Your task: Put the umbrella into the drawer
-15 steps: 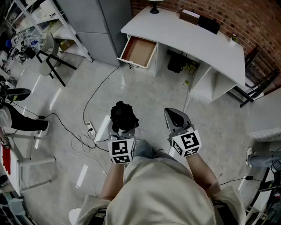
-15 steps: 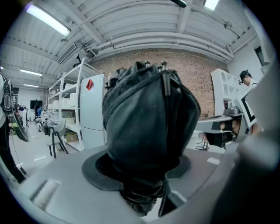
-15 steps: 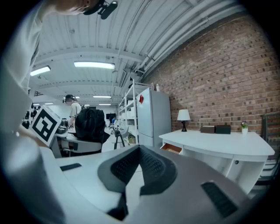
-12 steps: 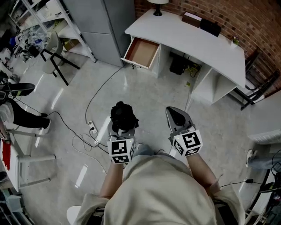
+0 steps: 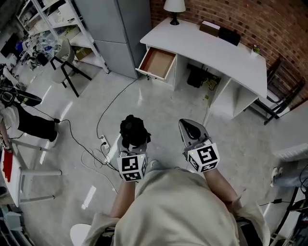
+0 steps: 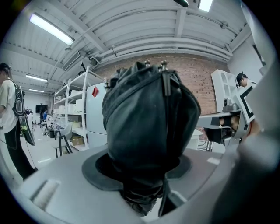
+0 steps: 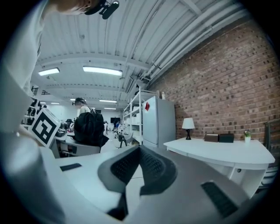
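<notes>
Holding the folded black umbrella (image 5: 134,129) low in front of us, we have the left gripper (image 5: 134,143) with its fingers clamped on the bundle, which fills most of the left gripper view. The right gripper (image 5: 190,127) rides just beside it to the right, fingers pressed together with nothing between them. Far ahead stands the white table (image 5: 216,48) against the brick wall (image 5: 255,19). Its drawer (image 5: 158,63) is pulled out at the left end, brown bottom showing, well apart from the umbrella. On the table sit a lamp (image 5: 174,6), a brown box (image 5: 210,27) and a black box (image 5: 229,34); a dark bag (image 5: 196,77) lies underneath. Left of the drawer rises a grey cabinet (image 5: 120,29), with shelving (image 5: 57,19) and a chair (image 5: 65,57) further left. A black cable (image 5: 110,103) curls over the floor (image 5: 163,105) from the cabinet's foot to a power strip (image 5: 102,142) near our left side. A person's leg (image 5: 31,127) shows at the left edge. Between us and the drawer front the floor lies bare and wide, the cable skirting its left margin.
</notes>
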Available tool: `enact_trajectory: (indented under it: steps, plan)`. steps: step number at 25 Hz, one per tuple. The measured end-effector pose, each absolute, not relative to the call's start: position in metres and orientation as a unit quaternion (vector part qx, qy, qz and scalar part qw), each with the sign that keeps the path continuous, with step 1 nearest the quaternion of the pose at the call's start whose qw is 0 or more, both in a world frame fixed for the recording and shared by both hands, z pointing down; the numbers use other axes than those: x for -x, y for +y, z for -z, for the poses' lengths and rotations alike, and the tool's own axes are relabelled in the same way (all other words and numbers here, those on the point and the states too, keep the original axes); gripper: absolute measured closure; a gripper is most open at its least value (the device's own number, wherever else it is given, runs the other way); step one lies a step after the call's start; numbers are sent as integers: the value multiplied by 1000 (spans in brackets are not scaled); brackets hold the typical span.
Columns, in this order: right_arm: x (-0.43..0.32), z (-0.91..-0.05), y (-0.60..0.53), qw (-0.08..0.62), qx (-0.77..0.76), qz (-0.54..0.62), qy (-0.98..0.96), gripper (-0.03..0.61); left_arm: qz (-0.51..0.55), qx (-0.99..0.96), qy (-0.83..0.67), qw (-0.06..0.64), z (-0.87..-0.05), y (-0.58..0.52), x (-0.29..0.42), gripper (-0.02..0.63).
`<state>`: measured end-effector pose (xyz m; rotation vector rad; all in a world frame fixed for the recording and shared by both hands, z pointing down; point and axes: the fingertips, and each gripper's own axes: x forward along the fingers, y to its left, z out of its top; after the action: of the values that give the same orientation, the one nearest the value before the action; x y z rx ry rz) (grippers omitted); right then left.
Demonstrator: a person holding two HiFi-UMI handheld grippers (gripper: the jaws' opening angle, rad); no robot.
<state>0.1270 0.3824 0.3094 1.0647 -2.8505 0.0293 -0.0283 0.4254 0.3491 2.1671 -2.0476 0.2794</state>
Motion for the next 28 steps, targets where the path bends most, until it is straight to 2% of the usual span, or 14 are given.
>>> enact_trajectory:
  steps: [11,17,19,21,23,28]
  plan:
    - [-176,-320,382,48,-340,-26,-939,567,-81,-715,-691,75,-345,423,-11,377]
    - [-177,-323,368,49,-334,-34,-941,454,-77,-715,-691,76,-342,413,-14,377]
    - [-175,-322,359,44,-329,-41,-942,380,-74,-715,-691,76,-341,403,-12,377]
    - [-172,-322,346,40,-325,-49,-944,345,-73,-716,-690,75,-340,390,-10,377]
    - [-171,-324,330,35,-324,-54,-944,282,-70,-718,-689,72,-340,373,-8,377]
    - [-160,-331,280,37,-330,-57,-941,205,-64,-721,-686,72,-345,321,6,377]
